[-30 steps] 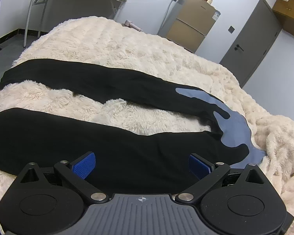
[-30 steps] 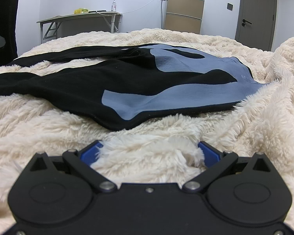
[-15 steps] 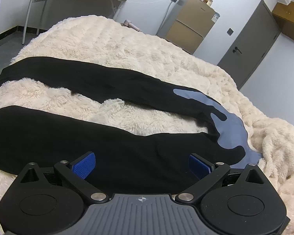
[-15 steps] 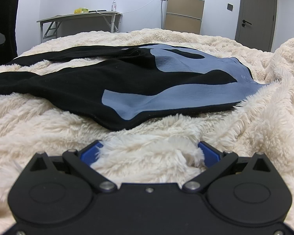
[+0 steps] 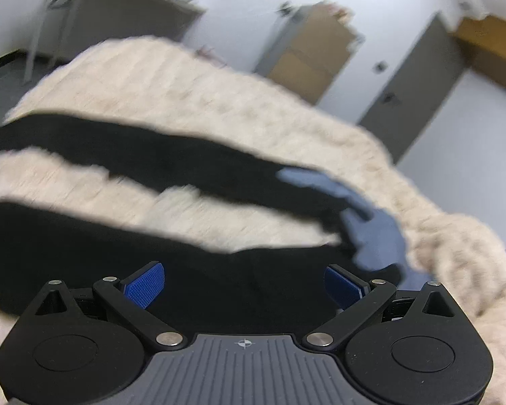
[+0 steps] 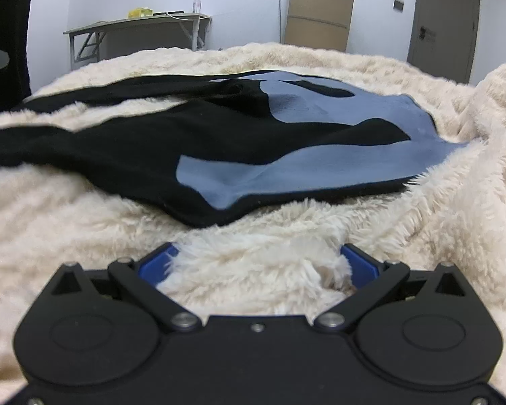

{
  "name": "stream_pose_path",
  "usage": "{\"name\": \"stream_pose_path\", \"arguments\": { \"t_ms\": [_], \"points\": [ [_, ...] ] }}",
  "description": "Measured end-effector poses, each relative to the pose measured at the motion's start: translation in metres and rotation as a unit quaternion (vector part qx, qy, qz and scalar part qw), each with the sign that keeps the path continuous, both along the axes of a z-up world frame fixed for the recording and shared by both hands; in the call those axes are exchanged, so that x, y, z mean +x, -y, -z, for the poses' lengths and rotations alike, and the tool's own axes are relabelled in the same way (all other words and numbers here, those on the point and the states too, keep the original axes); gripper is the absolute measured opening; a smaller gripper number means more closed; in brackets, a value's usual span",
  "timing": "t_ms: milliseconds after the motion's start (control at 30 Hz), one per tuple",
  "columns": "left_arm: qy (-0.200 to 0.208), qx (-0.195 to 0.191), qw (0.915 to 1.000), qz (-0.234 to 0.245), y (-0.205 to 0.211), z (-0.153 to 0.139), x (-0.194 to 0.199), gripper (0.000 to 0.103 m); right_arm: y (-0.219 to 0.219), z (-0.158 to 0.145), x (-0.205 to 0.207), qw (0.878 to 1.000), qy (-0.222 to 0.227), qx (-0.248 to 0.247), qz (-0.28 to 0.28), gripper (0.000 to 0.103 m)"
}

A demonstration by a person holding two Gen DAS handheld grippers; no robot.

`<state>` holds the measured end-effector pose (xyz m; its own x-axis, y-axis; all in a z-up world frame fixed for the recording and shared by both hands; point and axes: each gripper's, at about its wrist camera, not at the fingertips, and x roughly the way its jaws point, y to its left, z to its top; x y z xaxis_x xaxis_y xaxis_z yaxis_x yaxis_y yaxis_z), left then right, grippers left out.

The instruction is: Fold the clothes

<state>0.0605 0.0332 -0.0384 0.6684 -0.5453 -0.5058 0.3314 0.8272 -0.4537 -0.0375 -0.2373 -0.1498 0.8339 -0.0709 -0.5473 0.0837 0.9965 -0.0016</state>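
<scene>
A black garment with grey-blue patches (image 6: 253, 141) lies spread on a fluffy cream blanket (image 6: 84, 222). In the left wrist view its two long black legs (image 5: 151, 155) run left, with the blue part (image 5: 374, 233) at the right. My left gripper (image 5: 244, 285) is open, its blue pads (image 5: 145, 285) over the nearer black leg, holding nothing. My right gripper (image 6: 258, 263) is open and pressed low into the blanket pile, a short way in front of the garment's near edge. The left view is blurred by motion.
A grey desk (image 6: 138, 30) with a bottle and a yellow box stands at the back wall. A brown cabinet (image 6: 320, 6) and a grey door (image 6: 445, 17) are at the back right. A dark-clothed person (image 6: 3, 33) stands at the left edge.
The left gripper has swung, blurring its view; the garment sits slightly lower and further right in it. The right gripper has not moved. Both stay open.
</scene>
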Motion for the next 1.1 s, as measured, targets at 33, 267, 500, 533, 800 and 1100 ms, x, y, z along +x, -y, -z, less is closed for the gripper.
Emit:
{"name": "stream_pose_path", "arguments": {
  "t_ms": [33,267,500,533,800,1100],
  "points": [
    [0.033,0.023,0.9988,0.028,0.004,-0.010,-0.002,0.100,0.005,-0.015,0.002,1.000,0.004,0.006,-0.024,0.096],
    [0.173,0.273,0.9262,0.194,0.042,-0.029,-0.015,0.099,0.020,-0.063,0.025,0.951,-0.038,-0.238,-0.193,0.093],
    [0.139,0.445,0.8518,0.239,0.060,0.027,-0.012,0.077,0.031,-0.010,0.032,0.817,-0.112,-0.463,-0.326,0.070],
    [0.130,0.453,0.8492,0.238,0.057,0.034,-0.011,0.076,0.032,-0.006,0.035,0.813,-0.117,-0.463,-0.334,0.070],
    [0.111,0.512,0.8199,0.230,0.027,0.070,-0.009,0.075,0.040,-0.030,0.055,0.815,-0.102,-0.427,-0.377,0.027],
    [0.104,0.498,0.8288,0.232,0.011,0.066,0.003,0.025,0.056,-0.077,0.069,0.852,-0.095,-0.359,-0.369,0.006]
  ]
}}
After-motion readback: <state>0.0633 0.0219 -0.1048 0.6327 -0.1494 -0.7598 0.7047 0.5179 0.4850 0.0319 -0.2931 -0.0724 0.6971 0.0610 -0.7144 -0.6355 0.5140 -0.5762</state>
